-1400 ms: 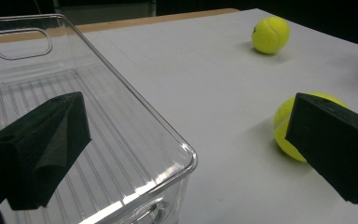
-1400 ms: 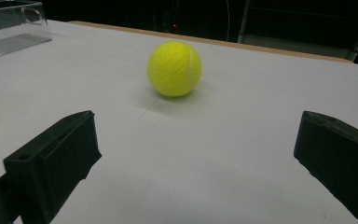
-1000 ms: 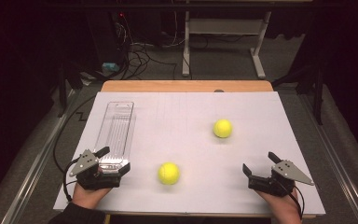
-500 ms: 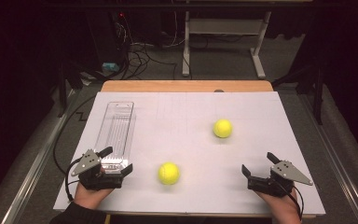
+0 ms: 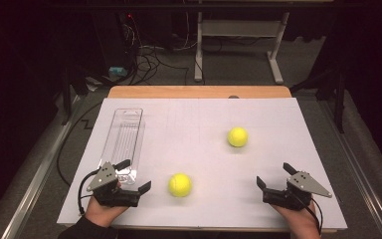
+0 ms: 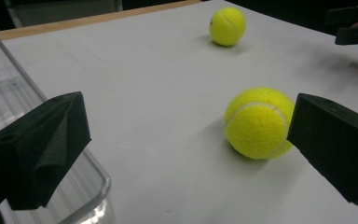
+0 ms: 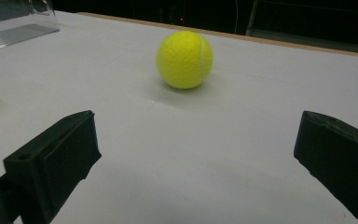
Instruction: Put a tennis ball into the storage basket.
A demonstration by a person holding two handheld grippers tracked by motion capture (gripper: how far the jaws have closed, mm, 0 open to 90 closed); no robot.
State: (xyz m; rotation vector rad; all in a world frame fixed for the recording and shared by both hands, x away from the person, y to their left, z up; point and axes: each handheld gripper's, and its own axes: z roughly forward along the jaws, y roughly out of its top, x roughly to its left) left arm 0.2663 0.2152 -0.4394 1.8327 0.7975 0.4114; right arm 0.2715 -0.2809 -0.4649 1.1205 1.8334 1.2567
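High view: clear tray [image 5: 124, 134] without balls.

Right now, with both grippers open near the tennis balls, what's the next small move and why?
Probably ease the left gripper forward around the near tennis ball: its jaws stand open, and the ball lies just ahead by the right-hand jaw, untouched. The clear tray waits beside it.

White-topped table [image 5: 278, 124] — wooden edge at the far side. Two yellow balls on it, one near [image 5: 180, 184], one farther right [image 5: 238, 137]. Clear tray [image 5: 124, 134] lies left.
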